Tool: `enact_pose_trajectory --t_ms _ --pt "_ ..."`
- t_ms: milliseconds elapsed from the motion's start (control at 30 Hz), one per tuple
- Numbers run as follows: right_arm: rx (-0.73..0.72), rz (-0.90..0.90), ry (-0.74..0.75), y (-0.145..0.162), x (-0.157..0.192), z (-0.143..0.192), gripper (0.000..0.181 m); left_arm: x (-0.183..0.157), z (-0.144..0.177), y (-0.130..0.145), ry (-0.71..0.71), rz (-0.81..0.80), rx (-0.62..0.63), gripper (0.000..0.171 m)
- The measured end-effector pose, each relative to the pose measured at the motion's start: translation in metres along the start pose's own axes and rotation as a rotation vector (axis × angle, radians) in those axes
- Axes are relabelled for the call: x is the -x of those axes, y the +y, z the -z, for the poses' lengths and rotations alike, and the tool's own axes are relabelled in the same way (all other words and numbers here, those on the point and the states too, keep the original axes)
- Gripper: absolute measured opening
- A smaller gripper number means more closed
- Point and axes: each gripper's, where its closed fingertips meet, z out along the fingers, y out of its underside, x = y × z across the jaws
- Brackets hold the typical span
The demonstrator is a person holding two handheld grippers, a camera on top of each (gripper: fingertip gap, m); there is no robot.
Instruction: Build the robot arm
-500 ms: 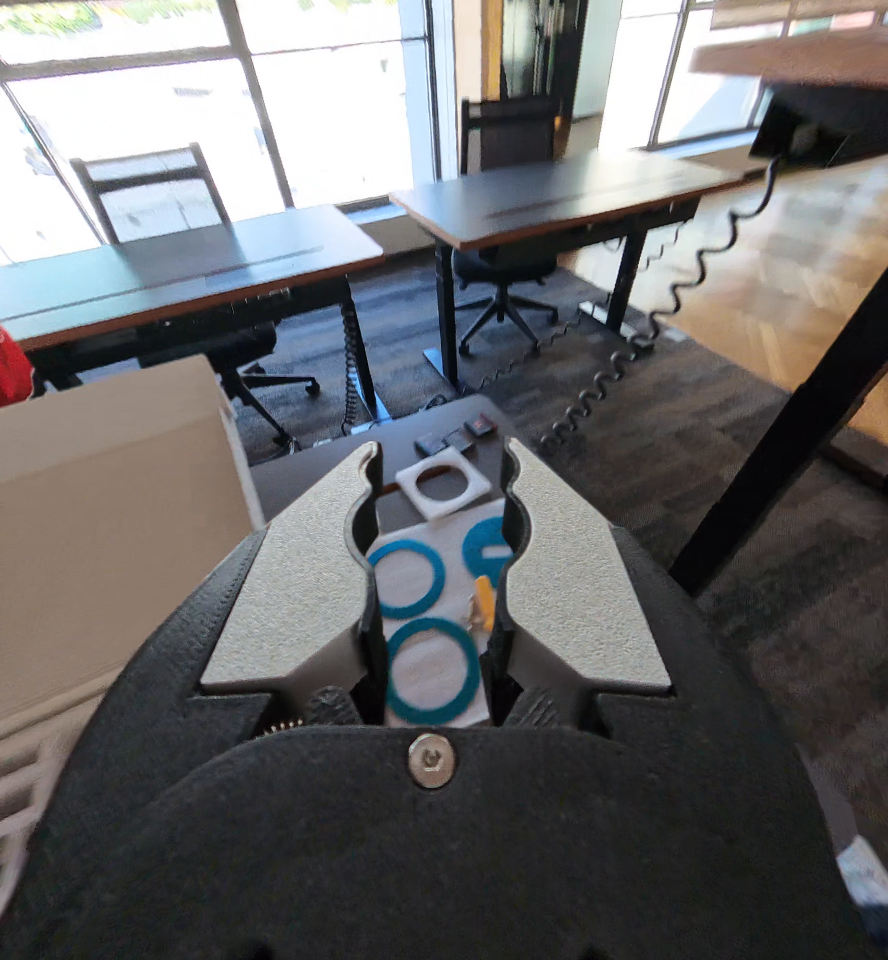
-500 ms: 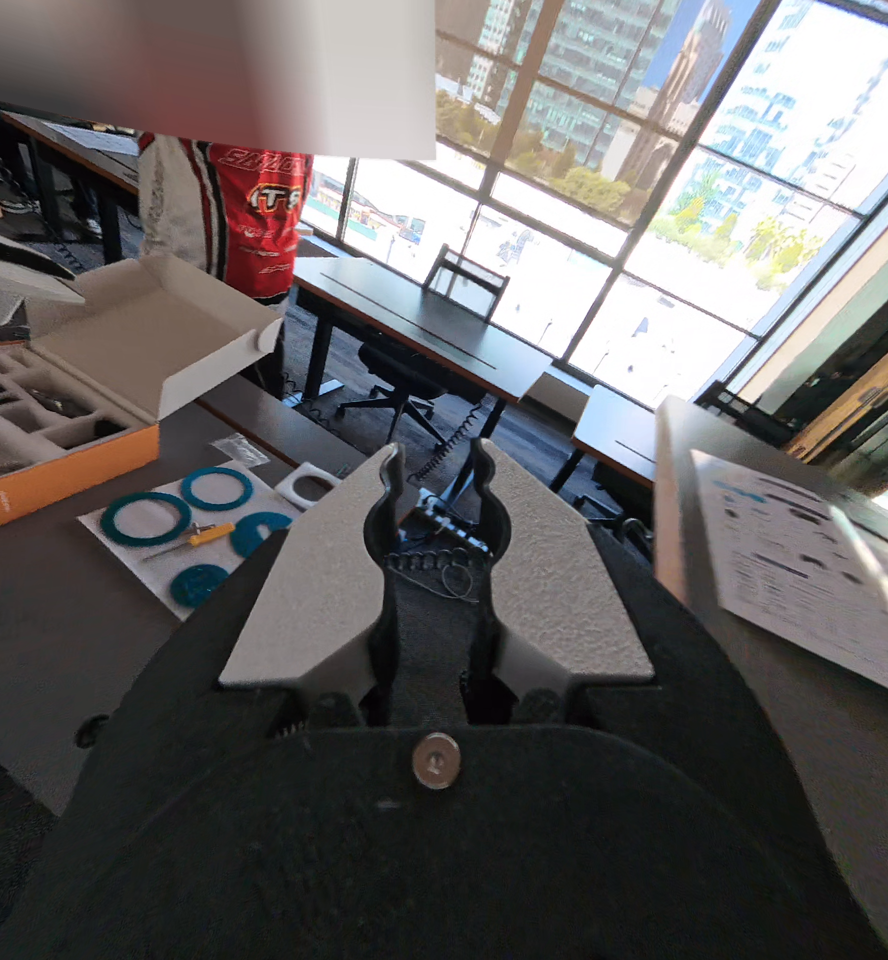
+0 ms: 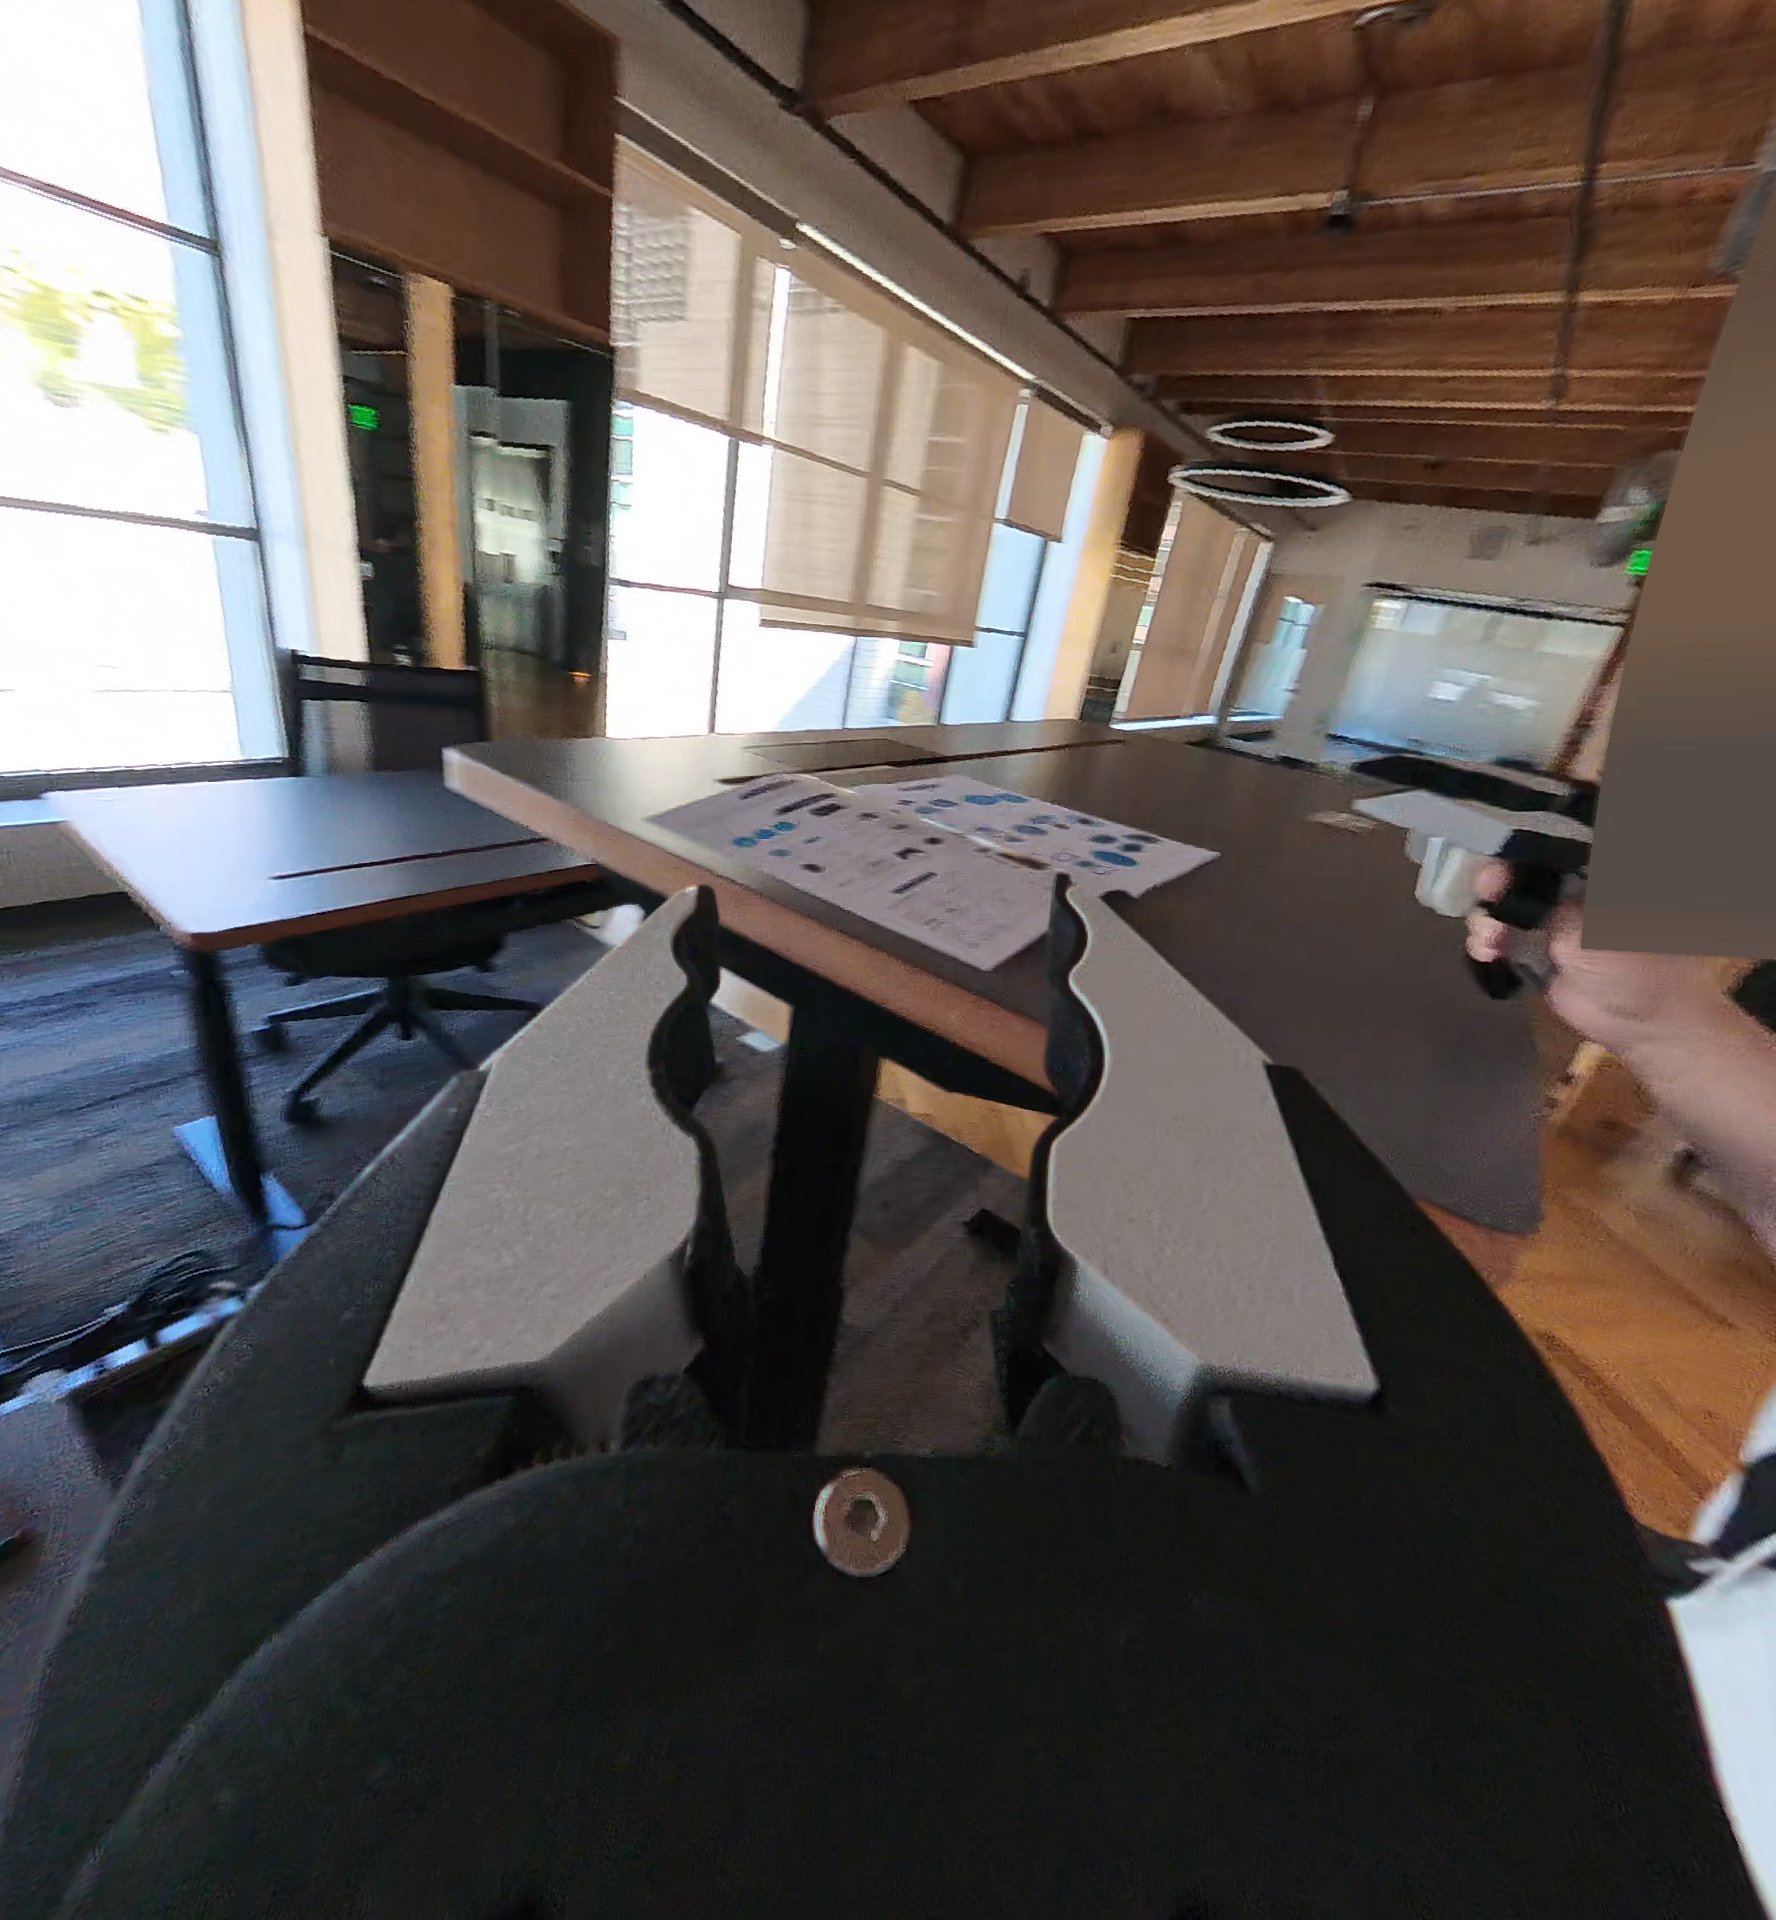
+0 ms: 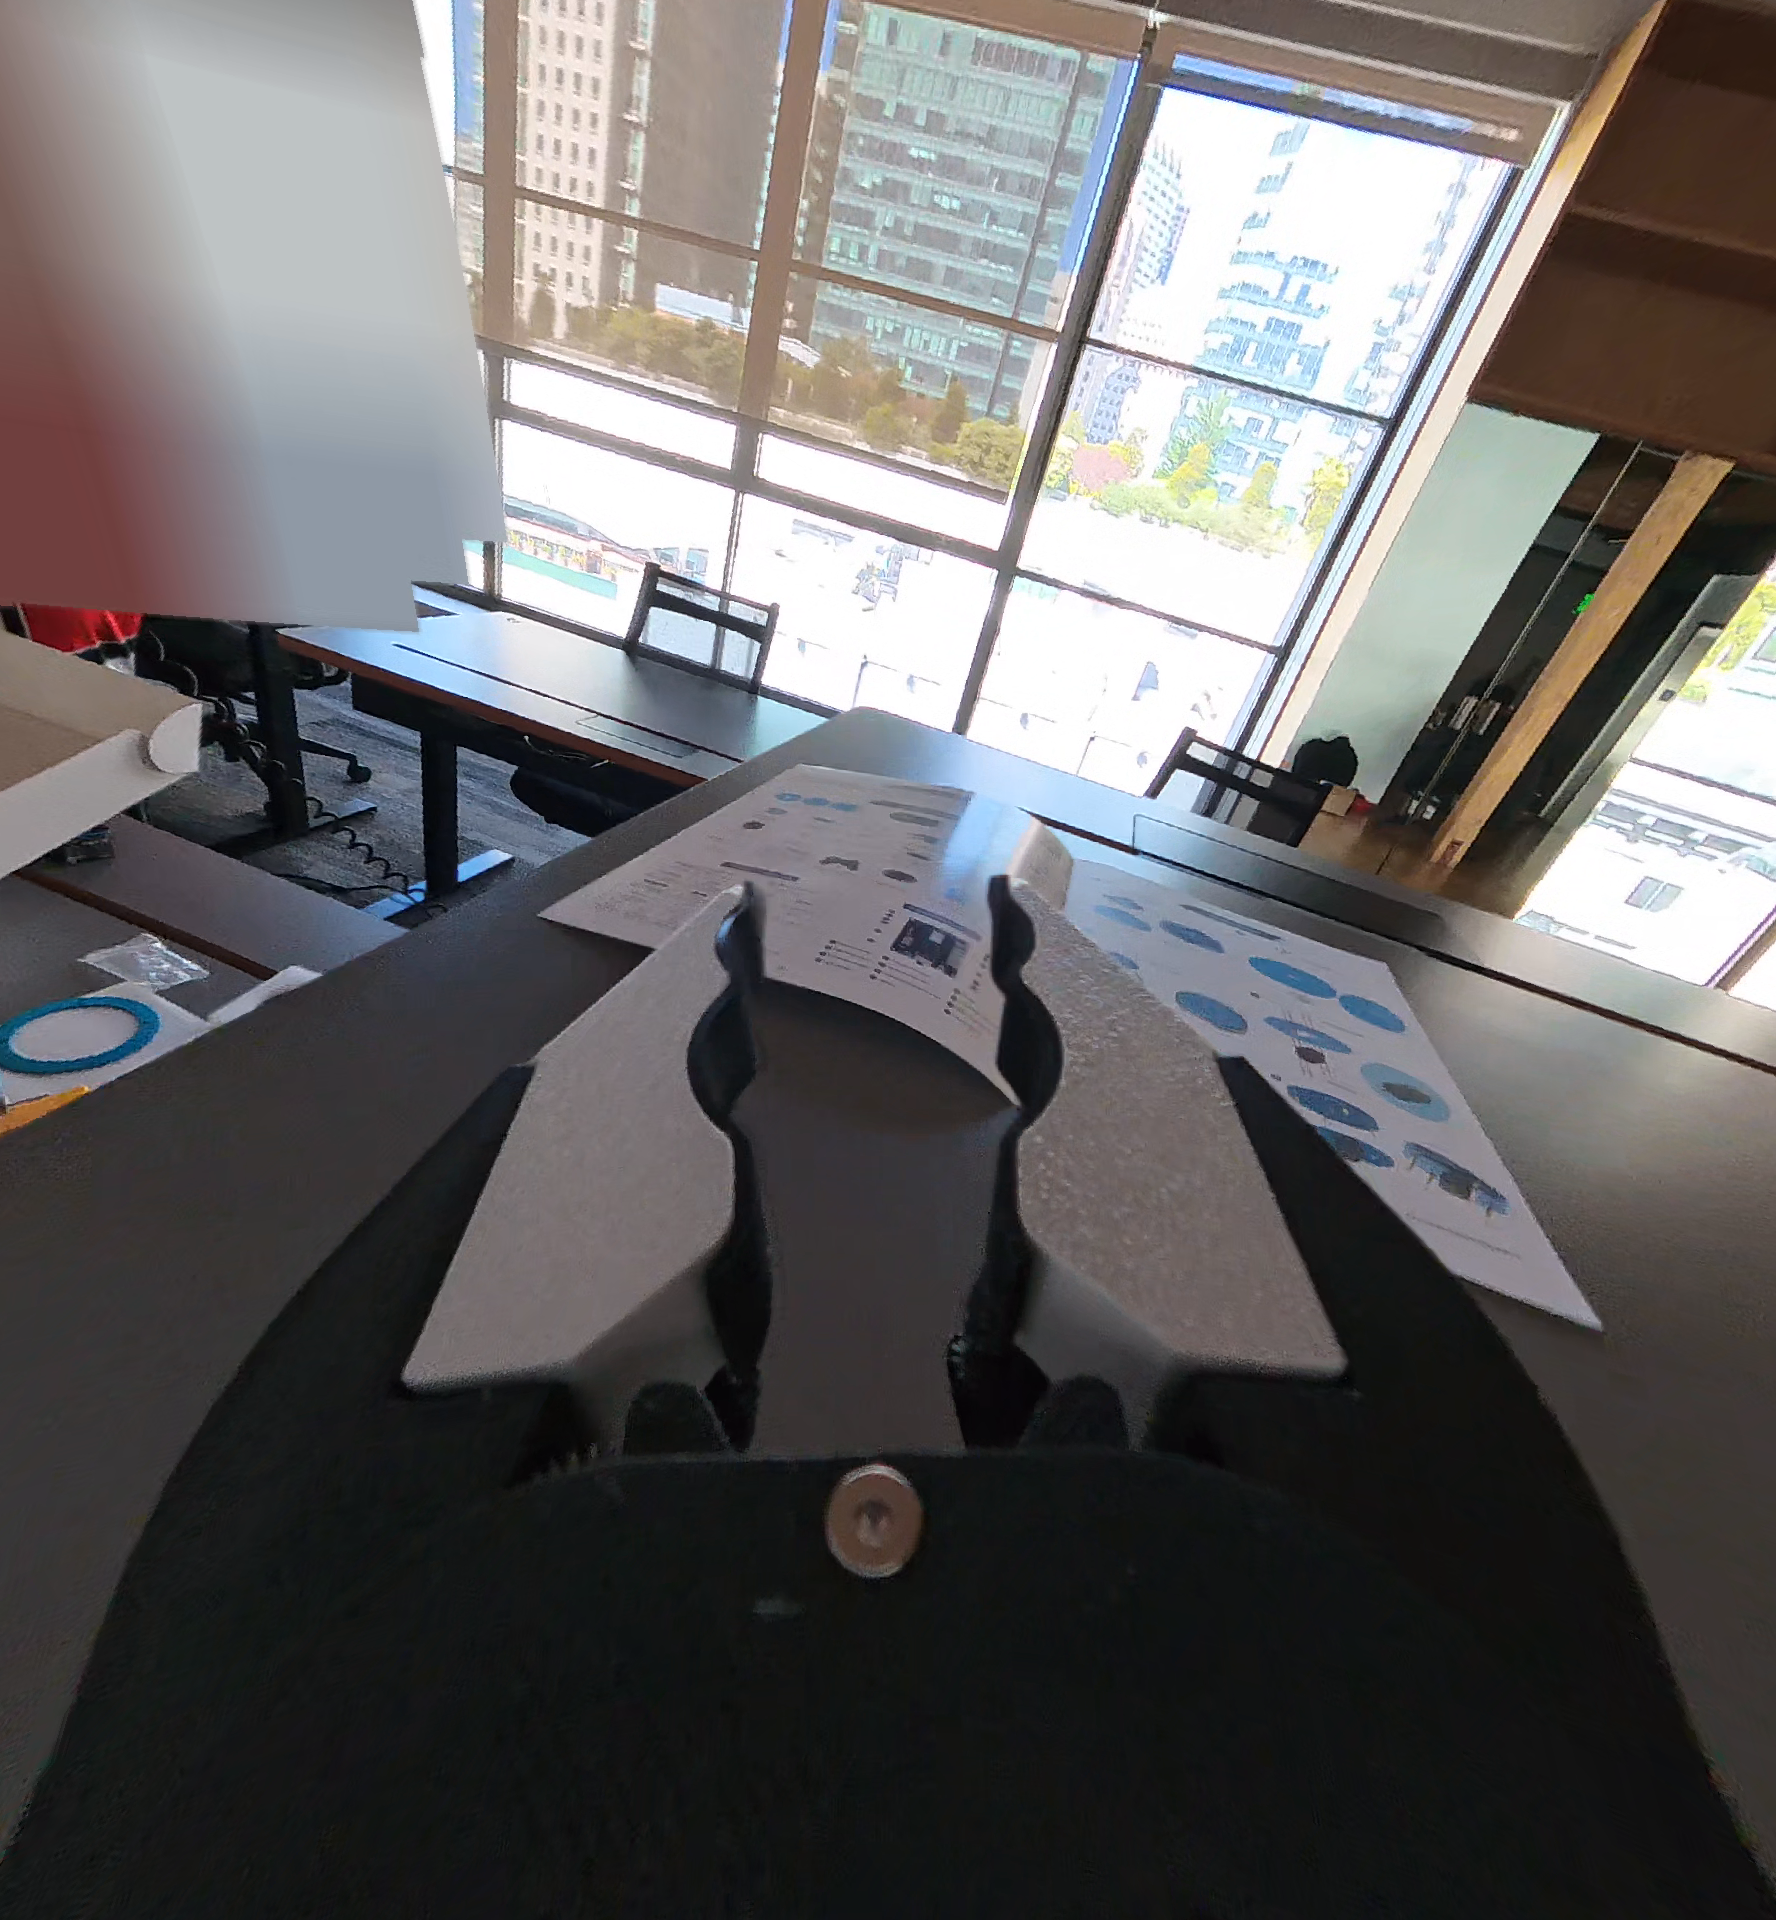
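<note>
Right gripper (image 4: 868,914): fingers spread, empty, hanging low over the printed sheet (image 4: 842,914) at frame centre; its near edge curls up between the tips.
Left gripper (image 3: 879,904): spread, empty, in mid-air short of the dark table (image 3: 1279,831).
Teal rings (image 4: 73,1031): lower left, well apart.

Dark desk (image 4: 240,1195) with a wood edge has a folded printed instruction sheet (image 4: 1279,1039) lying on it, near corner curling up. Lower desk (image 4: 22,951) beside it holds teal rings (image 4: 73,1031) on white paper.
</note>
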Motion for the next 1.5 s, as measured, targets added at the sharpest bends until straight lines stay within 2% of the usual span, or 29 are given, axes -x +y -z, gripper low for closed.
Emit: enact_pose_trajectory --t_ms 33,100,167,233,300,433,500,567,633,767,933,1067,1200,1367,1500 --pt "0.015 -0.026 0.003 0.006 -0.005 -0.002 0.051 -0.01 -0.011 0.005 0.057 0.02 0.015 0.063" --pt "0.024 -0.038 0.026 0.016 -0.015 -0.005 0.051 -0.026 -0.031 0.011 0.152 0.086 0.041 0.063" --pt "0.039 -0.009 0.051 0.026 -0.029 -0.005 0.044 -0.035 -0.051 0.011 0.194 0.135 0.059 0.062" --pt "0.038 0.046 0.01 0.029 -0.041 -0.004 0.029 -0.042 -0.069 0.008 0.186 0.154 0.071 0.063" --pt "0.073 0.081 0.005 0.037 -0.067 -0.004 0.028 -0.049 -0.083 0.006 0.143 0.141 0.067 0.062" --pt "0.068 0.16 -0.099 0.049 -0.119 -0.003 0.016 -0.077 -0.116 0.011 0.024 0.1 0.077 0.059" --pt "0.075 0.17 -0.191 0.059 -0.144 -0.006 0.016 -0.096 -0.136 0.016 -0.051 0.104 0.077 0.058" --pt "0.126 0.137 -0.311 0.073 -0.163 -0.006 0.004 -0.115 -0.152 0.02 -0.109 0.118 0.054 0.057" --pt "0.146 0.097 -0.387 0.078 -0.183 -0.002 0.002 -0.133 -0.167 0.017 -0.134 0.127 0.027 0.053" --pt "0.09 0.114 -0.401 0.083 -0.226 0.006 0.0 -0.159 -0.191 0.017 -0.19 0.1 0.085 0.054" --pt "0.103 0.005 -0.49 0.092 -0.231 0.013 0.0 -0.167 -0.205 0.018 -0.296 0.04 0.136 0.053" --pt "0.074 0.096 -0.534 0.089 -0.217 0.014 0.0 -0.172 -0.207 0.021 -0.347 0.023 0.143 0.051" --pt "0.13 0.173 -0.629 0.104 -0.209 0.015 0.0 -0.174 -0.203 0.031 -0.404 0.007 0.157 0.05" --pt "0.049 0.12 -0.659 0.089 -0.212 0.017 0.0 -0.176 -0.202 0.04 -0.444 -0.001 0.17 0.049" --pt "0.045 0.096 -0.65 0.087 -0.215 0.017 0.0 -0.176 -0.199 0.04 -0.472 -0.011 0.165 0.048"
